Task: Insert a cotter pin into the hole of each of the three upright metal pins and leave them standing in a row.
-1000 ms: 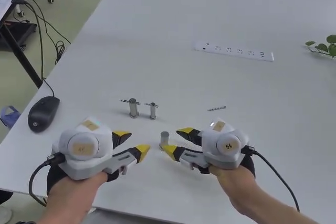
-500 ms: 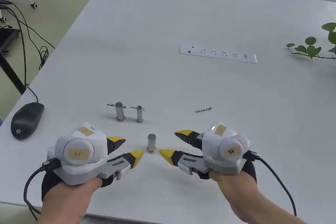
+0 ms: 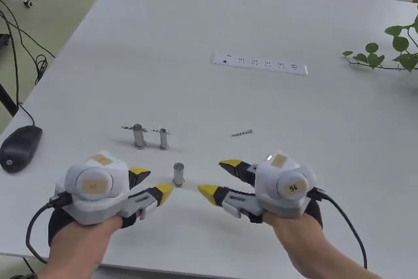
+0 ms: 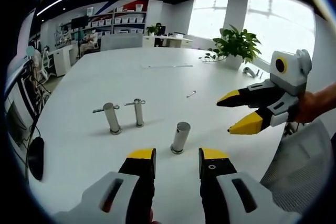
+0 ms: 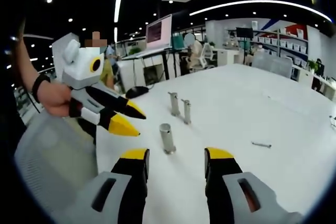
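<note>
Left gripper (image 3: 155,182): released, jaws parted with nothing between them; held low over the table (image 3: 196,31) at 8 o'clock of the bare pin, tips aimed toward it.
Right gripper (image 3: 215,177): released as well, jaws spread wide and holding nothing; at 3 o'clock of the bare pin, tips facing the left gripper's.
Bare pin (image 3: 178,174): upright on the table between the two sets of tips, touched by neither. In each gripper view it stands just beyond that gripper's own jaws.
Left pin (image 3: 138,136): upright at 10 o'clock of the bare pin, with a cotter crosswise through its top.
Second pin (image 3: 163,138): upright just beside the left pin, at 11 o'clock of the bare pin, with a cotter through its top too.
Loose cotter (image 3: 241,133): flat on the table at 2 o'clock of the bare pin, well apart from it.
Strip (image 3: 259,64): white power strip lying far off at 1 o'clock.
Mouse (image 3: 18,147): black, at 9 o'clock, near the table's edge.
Plant (image 3: 392,47): green leaves at 2 o'clock, at the far right.
</note>
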`<state>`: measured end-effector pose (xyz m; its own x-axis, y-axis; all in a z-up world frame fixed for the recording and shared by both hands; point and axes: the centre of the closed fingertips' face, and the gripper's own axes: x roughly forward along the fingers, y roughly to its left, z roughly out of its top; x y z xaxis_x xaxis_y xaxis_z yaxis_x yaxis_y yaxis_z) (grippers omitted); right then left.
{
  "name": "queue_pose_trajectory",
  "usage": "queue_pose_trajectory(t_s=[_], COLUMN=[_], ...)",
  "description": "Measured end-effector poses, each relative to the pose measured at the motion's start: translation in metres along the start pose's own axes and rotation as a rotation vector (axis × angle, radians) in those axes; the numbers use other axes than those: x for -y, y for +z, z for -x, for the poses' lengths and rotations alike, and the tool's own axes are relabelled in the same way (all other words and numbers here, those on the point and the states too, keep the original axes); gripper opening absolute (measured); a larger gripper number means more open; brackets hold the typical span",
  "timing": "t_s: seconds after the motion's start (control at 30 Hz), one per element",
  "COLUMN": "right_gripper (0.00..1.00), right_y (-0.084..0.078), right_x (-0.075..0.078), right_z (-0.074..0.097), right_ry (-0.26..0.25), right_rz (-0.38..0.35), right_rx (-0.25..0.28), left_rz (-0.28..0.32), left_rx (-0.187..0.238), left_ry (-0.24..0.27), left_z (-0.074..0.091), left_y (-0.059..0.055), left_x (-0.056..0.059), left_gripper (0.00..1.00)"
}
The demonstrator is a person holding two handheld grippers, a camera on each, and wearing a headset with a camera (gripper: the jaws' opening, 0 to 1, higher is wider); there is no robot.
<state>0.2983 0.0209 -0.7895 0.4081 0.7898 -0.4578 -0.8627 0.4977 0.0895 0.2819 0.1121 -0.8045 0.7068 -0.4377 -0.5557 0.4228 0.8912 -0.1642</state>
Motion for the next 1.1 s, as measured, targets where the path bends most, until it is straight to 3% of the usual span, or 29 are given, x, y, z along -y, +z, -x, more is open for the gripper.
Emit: queue_pose_trajectory(t_s=[0.4,1.1], right_gripper=[0.50,0.51], right_y=[-0.003,-0.012], right_x=[0.009,0.021], right_z=[0.024,0.073], right_ry=[-0.036,-0.134], right_rz=[-0.049,-0.113], right_rx=[0.006,0.016], left_rz=[0.013,0.059], left_rx=[-0.006,-0.015], left_ry=[-0.010,-0.005], left_z=[-0.012,-0.041], left_y=[-0.003,-0.009], left_x=[0.002,0.006], left_gripper=[0.31,0.30])
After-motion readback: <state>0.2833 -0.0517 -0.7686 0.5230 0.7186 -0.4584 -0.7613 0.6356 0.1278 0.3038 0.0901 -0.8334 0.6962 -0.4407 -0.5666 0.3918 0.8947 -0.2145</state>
